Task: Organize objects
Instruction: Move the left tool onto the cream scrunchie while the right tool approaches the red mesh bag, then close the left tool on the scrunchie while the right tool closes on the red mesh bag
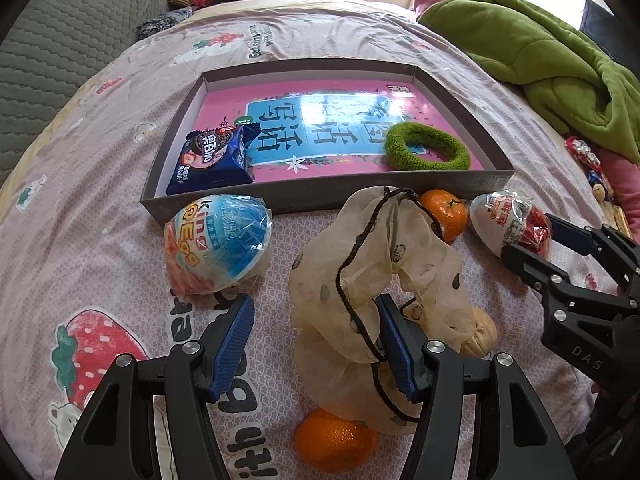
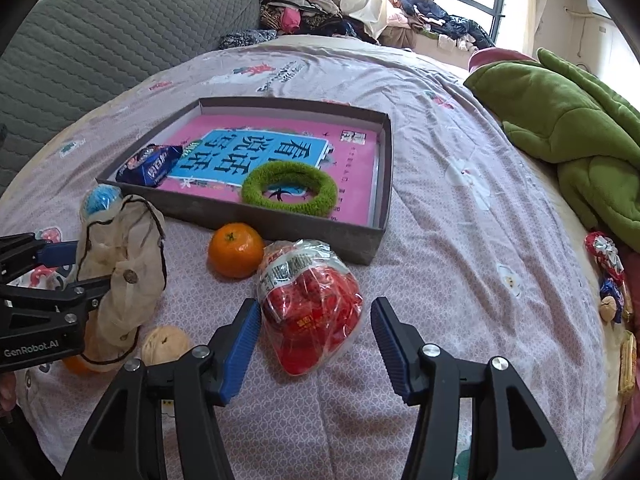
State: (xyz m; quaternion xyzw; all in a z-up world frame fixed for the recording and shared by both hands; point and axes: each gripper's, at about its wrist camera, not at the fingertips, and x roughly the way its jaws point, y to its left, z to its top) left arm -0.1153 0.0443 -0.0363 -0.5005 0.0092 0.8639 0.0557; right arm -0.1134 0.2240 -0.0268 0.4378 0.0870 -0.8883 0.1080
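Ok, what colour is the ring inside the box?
Green, fuzzy ring; clearest in the right wrist view.

Your left hand-held gripper point(image 1: 316, 344) is hovering open over the bed point(image 1: 100, 128), its right pad touching the cream drawstring pouch point(image 1: 376, 264); a blue King Egg point(image 1: 218, 242) is lying beside the grey tray point(image 1: 280, 200).

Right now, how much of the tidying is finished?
Done: the cookie packet and green hair ring lie in the box. In hand: the red egg sits between the right hand-held gripper's open jaws, not yet squeezed. Left on the bed: the blue egg, cloth pouch, two oranges and a walnut.
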